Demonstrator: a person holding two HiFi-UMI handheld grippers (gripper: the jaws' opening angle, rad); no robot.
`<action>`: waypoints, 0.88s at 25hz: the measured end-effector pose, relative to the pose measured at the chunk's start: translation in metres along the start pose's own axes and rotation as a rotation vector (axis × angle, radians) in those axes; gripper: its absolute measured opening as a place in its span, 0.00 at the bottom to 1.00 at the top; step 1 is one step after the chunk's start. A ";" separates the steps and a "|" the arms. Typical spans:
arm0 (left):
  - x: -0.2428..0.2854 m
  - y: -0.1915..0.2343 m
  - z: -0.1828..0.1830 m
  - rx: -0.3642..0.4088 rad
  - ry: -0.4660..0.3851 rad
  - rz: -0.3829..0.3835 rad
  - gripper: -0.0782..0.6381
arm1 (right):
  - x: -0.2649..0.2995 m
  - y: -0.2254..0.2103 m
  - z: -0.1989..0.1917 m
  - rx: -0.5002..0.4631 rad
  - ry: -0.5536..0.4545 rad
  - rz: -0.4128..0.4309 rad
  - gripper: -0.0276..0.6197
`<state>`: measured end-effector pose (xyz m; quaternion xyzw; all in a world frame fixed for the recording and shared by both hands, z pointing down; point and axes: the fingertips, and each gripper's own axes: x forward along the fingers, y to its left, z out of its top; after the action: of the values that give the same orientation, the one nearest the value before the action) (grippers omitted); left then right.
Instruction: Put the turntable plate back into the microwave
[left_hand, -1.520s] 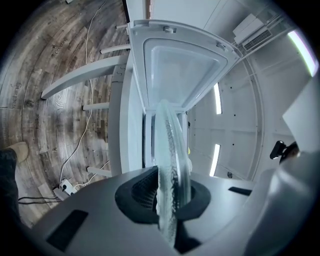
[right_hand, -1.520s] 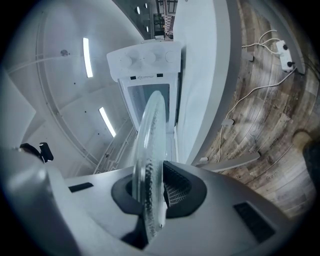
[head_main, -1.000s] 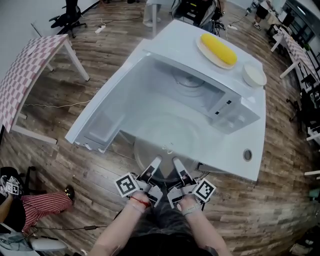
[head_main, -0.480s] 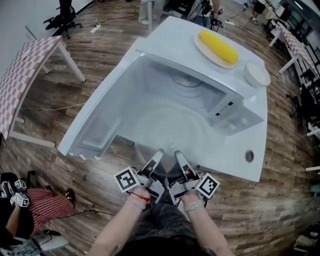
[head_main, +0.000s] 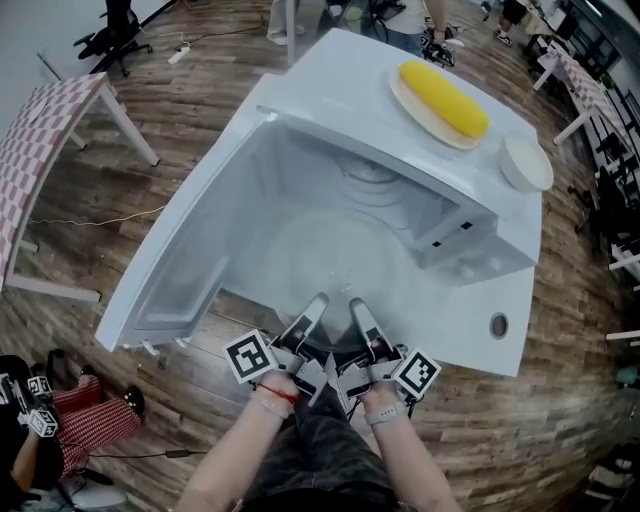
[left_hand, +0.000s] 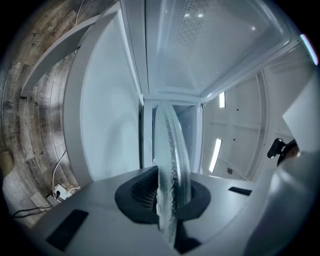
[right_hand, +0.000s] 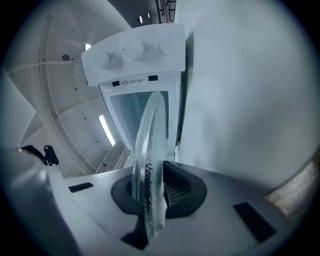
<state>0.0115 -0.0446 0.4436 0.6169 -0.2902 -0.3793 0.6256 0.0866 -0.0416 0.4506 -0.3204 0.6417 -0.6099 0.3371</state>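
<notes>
Plate (head_main: 330, 250), clear glass, sits level in the open mouth of the microwave (head_main: 330, 80), near rim toward the counter's (head_main: 450, 335) front edge. Left gripper (head_main: 312, 305) has its jaws clamped on that rim; right gripper (head_main: 357, 308) pinches it just beside; the door (head_main: 190, 250) stands open at left.

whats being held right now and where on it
The glass plate, gripped at its near rim by the left hand-held gripper and the right hand-held gripper, side by side, each shut on the edge.
</notes>
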 end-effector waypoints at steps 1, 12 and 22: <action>0.003 0.001 0.002 -0.001 0.001 0.000 0.15 | 0.003 -0.001 0.002 0.000 -0.002 0.001 0.10; 0.033 0.009 0.027 0.003 0.011 -0.011 0.15 | 0.037 -0.007 0.021 -0.011 -0.010 0.013 0.10; 0.059 0.012 0.037 -0.002 0.033 -0.011 0.15 | 0.055 -0.010 0.040 -0.013 -0.029 0.007 0.10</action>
<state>0.0141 -0.1148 0.4517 0.6240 -0.2763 -0.3727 0.6288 0.0889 -0.1098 0.4570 -0.3291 0.6418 -0.5997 0.3466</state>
